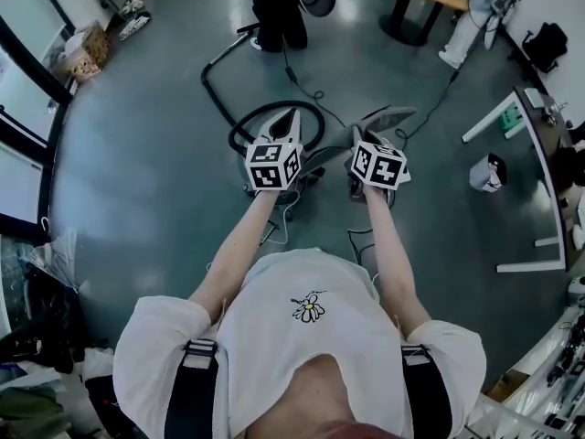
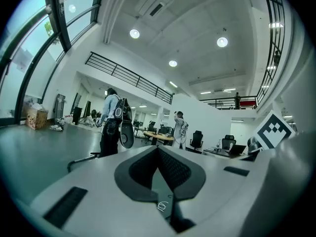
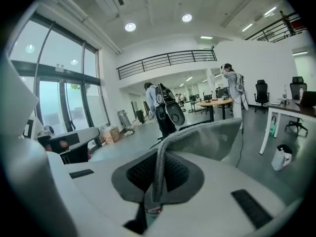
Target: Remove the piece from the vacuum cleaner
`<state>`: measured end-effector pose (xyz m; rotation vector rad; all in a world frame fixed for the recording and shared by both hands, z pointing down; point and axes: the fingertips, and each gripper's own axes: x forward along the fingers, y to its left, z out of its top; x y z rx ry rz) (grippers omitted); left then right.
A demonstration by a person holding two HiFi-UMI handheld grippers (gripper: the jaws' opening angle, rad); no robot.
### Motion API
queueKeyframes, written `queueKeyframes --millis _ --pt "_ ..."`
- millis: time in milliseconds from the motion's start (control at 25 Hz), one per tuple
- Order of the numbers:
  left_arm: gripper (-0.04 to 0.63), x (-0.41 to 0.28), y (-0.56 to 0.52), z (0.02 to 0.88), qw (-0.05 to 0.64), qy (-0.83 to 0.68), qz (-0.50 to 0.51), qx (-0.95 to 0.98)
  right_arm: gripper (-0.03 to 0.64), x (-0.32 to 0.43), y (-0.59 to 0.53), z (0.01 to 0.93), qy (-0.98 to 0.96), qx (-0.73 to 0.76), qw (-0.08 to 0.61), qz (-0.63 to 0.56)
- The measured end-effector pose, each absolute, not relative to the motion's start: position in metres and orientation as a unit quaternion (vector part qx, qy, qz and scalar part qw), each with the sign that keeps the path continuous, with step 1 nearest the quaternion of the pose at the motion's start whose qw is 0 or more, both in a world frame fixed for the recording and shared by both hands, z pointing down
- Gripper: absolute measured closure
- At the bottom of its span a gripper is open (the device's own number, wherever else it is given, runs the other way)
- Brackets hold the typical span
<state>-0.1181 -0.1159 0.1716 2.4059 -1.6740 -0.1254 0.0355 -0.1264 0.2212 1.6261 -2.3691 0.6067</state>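
Two handheld grippers, both raised in front of the person, each w/ one black-and-white marker cube, so 2 cubes.

Left gripper: jaws closed together, nothing btwn the dark pads.

Right gripper: jaws clamped on 1 thin grey flat piece. It stands edge-on btwn the pads and spreads out beyond the tips, up off the floor and clear of the machine.

Grey vacuum cleaner sits on the dark grey-green floor below and btwn the 2 grippers. Its black looped hose curls just left of the left gripper.

Also on the floor:
- 1 white bin w/ dark liner, well to the right.
- 1 cardboard box, far left by the windows.

Two standing people in the gripper views:
- 1 w/ a dark backpack rig.
- 1 in light clothes, beside a round wooden table.
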Motion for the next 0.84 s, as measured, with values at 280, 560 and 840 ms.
queueKeyframes --millis 280,560,840 --pt "0.595 -0.122 -0.109 0.175 0.103 -0.573 -0.041 0.812 0.592 0.053 -0.121 0.213 -0.794 0.567 0.102 0.193" --pt "0.597 -0.125 -0.108 0.179 0.108 -0.575 -0.040 0.810 0.592 0.050 -0.119 0.212 -0.795 0.566 0.099 0.194" --pt "0.597 -0.132 -0.102 0.184 0.109 -0.572 -0.037 0.812 0.592 0.031 -0.110 0.213 -0.802 0.556 0.100 0.192"
